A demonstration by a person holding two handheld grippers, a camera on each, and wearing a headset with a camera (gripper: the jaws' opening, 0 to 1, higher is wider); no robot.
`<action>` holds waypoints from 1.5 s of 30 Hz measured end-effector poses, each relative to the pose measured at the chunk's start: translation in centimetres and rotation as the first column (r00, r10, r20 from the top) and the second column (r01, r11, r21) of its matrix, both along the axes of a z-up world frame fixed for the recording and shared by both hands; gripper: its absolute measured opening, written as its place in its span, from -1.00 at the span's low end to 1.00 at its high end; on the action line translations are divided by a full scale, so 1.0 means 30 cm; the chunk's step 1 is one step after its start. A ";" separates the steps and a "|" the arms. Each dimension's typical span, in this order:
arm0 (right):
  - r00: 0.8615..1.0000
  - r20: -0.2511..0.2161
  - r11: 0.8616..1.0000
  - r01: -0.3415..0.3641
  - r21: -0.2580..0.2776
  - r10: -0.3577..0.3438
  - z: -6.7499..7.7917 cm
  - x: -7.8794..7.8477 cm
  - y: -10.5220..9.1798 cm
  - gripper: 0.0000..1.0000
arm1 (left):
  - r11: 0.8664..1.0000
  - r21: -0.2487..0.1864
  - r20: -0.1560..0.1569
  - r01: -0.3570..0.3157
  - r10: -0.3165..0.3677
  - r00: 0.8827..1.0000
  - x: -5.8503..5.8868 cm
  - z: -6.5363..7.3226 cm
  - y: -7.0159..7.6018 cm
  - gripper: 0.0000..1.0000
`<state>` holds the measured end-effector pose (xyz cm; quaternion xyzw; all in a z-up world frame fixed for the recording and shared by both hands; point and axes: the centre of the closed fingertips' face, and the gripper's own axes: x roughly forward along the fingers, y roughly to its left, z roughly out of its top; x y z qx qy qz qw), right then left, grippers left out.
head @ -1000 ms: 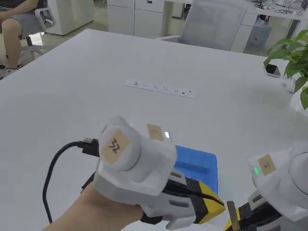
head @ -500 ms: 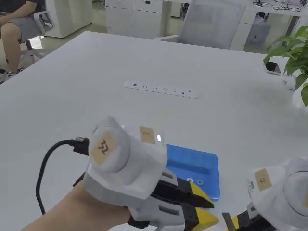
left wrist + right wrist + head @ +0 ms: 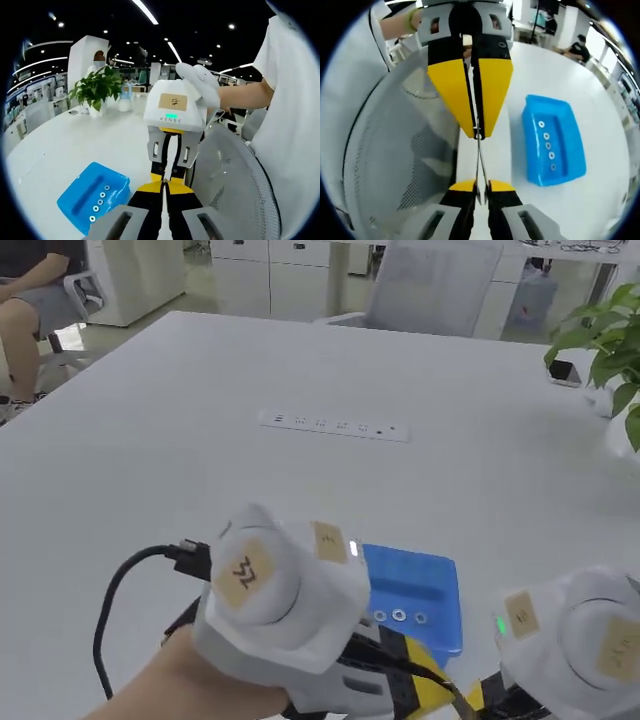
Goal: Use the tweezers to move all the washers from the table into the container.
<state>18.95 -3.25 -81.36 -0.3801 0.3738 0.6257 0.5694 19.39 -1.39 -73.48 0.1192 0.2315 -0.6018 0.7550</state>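
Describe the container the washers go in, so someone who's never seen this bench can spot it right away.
On the big white table, look to the near side of the white power strip. There lies the container, a shallow rectangular tray with a row of small metal washers in it. It is the only bright blue thing on the table.

- Head view: set high behind both grippers, facing forward and down across the table [image 3: 150,420]. The grippers are close at its bottom edge, with the container [image 3: 412,565] just beyond.
- Left gripper view: low, along its own jaws, facing the right gripper [image 3: 167,174] at close range.
- Right gripper view: opposed, facing the left gripper [image 3: 478,131] jaw to jaw, with the tweezers [image 3: 480,160] between.
- Shared: the container, in all three views.
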 end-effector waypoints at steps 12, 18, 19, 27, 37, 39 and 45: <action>0.994 0.050 0.991 0.094 0.100 -0.099 -0.074 0.000 0.062 -0.86 | 0.987 0.154 -0.103 0.040 -0.024 0.994 -0.012 -0.192 0.119 -1.00; 0.994 0.061 0.994 0.087 0.068 -0.091 -0.138 0.002 0.085 -0.87 | 0.968 0.237 -0.120 0.088 -0.061 0.991 -0.010 -0.274 0.141 -1.00; 0.994 0.064 0.994 0.087 0.062 -0.091 -0.146 0.004 0.087 -0.87 | 0.967 0.238 -0.125 0.085 -0.057 0.991 -0.002 -0.281 0.145 -1.00; 0.993 0.045 0.990 0.101 0.100 -0.106 -0.169 0.019 0.112 -0.87 | 0.953 0.288 -0.142 0.092 -0.052 0.988 0.014 -0.333 0.185 -1.00; 0.993 0.021 0.983 0.111 0.146 -0.115 -0.166 0.033 0.133 -0.86 | 0.937 0.336 -0.150 0.093 -0.044 0.988 0.025 -0.380 0.215 -1.00; 0.991 0.010 0.977 0.129 0.171 -0.133 -0.165 0.035 0.141 -0.85 | 0.932 0.350 -0.150 0.096 -0.046 0.988 0.029 -0.391 0.223 -1.00; 0.982 -0.045 0.950 0.188 0.248 -0.183 -0.158 0.032 0.171 -0.81 | 0.919 0.383 -0.149 0.091 -0.036 0.988 0.038 -0.411 0.246 -1.00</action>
